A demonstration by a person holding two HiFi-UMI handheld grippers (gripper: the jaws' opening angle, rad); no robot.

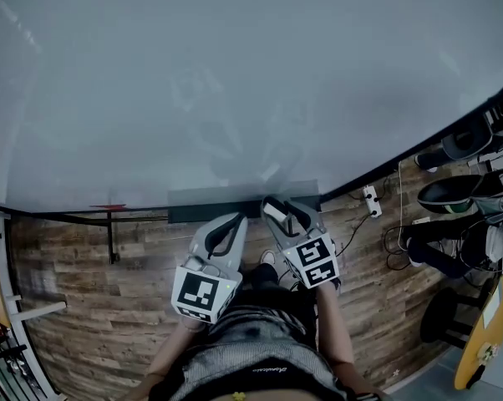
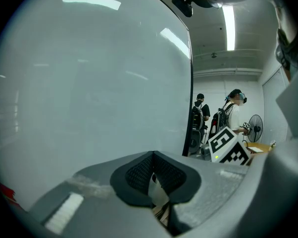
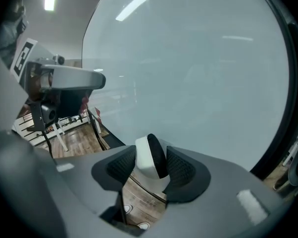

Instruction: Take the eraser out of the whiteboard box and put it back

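Observation:
The whiteboard box (image 1: 197, 199) is a dark grey tray along the board's lower edge. The eraser (image 1: 276, 213), white with a black felt face, stands on edge at that tray. My right gripper (image 1: 283, 215) reaches to it. In the right gripper view the eraser (image 3: 145, 157) sits between the jaws of the right gripper (image 3: 151, 165). The jaws stand apart with a thin gap at the felt side, so the gripper is open around it. My left gripper (image 1: 226, 234) hangs just left of it, below the tray, shut with nothing held, and its pads (image 2: 139, 172) meet at the tips.
The whiteboard (image 1: 235, 82) fills the space ahead. Its stand leg (image 1: 111, 234) drops at the left over wood floor. A power strip (image 1: 370, 200), cables and black chairs (image 1: 452, 195) crowd the right. Two people (image 2: 228, 114) stand beyond the board's edge.

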